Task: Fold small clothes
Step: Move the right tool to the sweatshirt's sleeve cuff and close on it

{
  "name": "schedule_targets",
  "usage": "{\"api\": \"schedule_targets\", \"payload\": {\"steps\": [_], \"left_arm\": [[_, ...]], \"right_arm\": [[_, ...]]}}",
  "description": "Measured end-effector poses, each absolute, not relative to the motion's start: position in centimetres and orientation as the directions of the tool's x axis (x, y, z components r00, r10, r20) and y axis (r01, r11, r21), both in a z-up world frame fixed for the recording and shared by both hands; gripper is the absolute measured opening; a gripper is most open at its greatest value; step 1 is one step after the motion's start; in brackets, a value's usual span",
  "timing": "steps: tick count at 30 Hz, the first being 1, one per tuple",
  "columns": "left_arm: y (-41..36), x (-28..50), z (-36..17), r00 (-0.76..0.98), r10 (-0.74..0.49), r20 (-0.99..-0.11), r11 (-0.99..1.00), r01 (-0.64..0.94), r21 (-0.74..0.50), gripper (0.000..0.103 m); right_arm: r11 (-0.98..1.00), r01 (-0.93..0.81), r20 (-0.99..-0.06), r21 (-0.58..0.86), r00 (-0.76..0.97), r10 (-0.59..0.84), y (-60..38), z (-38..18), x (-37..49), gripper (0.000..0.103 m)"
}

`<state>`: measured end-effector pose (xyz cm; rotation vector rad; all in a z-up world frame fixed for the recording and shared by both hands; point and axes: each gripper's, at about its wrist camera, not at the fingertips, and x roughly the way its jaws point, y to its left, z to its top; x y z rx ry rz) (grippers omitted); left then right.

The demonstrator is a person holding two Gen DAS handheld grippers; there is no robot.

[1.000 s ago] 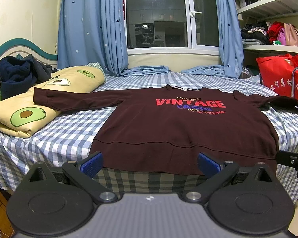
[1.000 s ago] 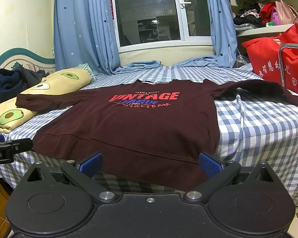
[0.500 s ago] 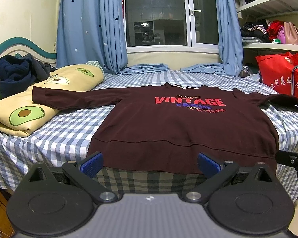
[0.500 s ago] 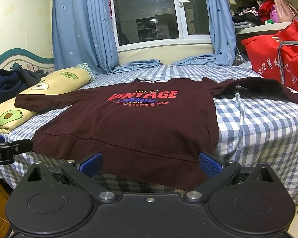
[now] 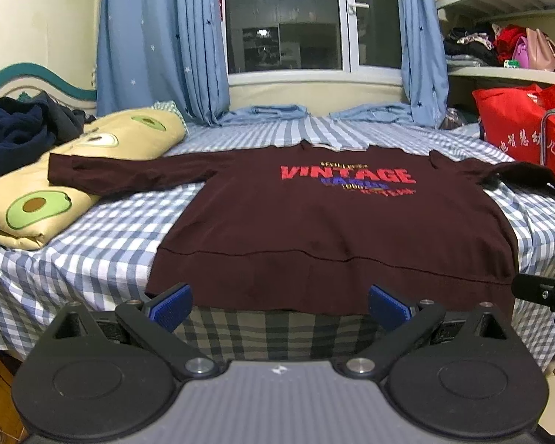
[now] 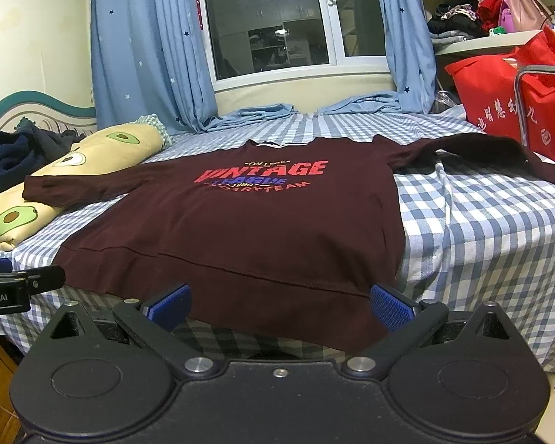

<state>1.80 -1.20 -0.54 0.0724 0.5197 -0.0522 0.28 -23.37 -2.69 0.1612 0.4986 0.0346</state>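
**Sweatshirt flat on bed, both grippers clear**

One maroon sweatshirt (image 5: 336,229) lies flat, face up, on the blue-and-white checked bed (image 5: 103,236), with sleeves spread and ribbed hem at the near edge. Its chest carries a red and purple print. One sleeve rests on a soft cream avocado-print quilt (image 5: 55,199). The left gripper (image 5: 277,305) and right gripper (image 6: 277,305) hover near the hem, ridged blue pads (image 6: 168,305) wide apart, holding nothing. Two red bags (image 6: 507,111) stand beside the bed.

One sweatshirt (image 5: 333,229), two avocado pillows (image 5: 37,207), two red bags (image 5: 510,122), two curtains (image 5: 159,40).
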Motion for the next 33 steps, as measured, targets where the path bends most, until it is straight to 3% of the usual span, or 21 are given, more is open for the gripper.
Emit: {"api": "schedule_targets", "payload": {"steps": [7,18,27,33], "left_arm": [[-1.2,5.2,-0.5,0.804,-0.017,-0.594,0.998,0.054,0.044,0.102],[-3.7,12.1,1.4,0.789,-0.003,-0.614,0.997,0.049,0.058,0.102],[-8.9,19.5,1.3,0.762,0.039,-0.646,0.993,0.041,0.109,0.102],[-11.7,23.4,0.3,0.739,0.048,-0.672,0.993,0.037,0.112,0.102]], "right_arm": [[0.968,0.061,-0.584,0.242,0.806,0.095,-25.0,-2.7,3.9,0.103],[0.953,0.214,-0.639,0.216,0.769,-0.028,-29.6,-1.6,9.7,0.103],[0.932,0.284,-0.640,0.224,0.765,-0.079,-35.0,-1.7,14.8,0.103],[0.923,0.317,-0.548,0.216,0.822,-0.154,-39.2,-1.9,16.7,0.103]]}}
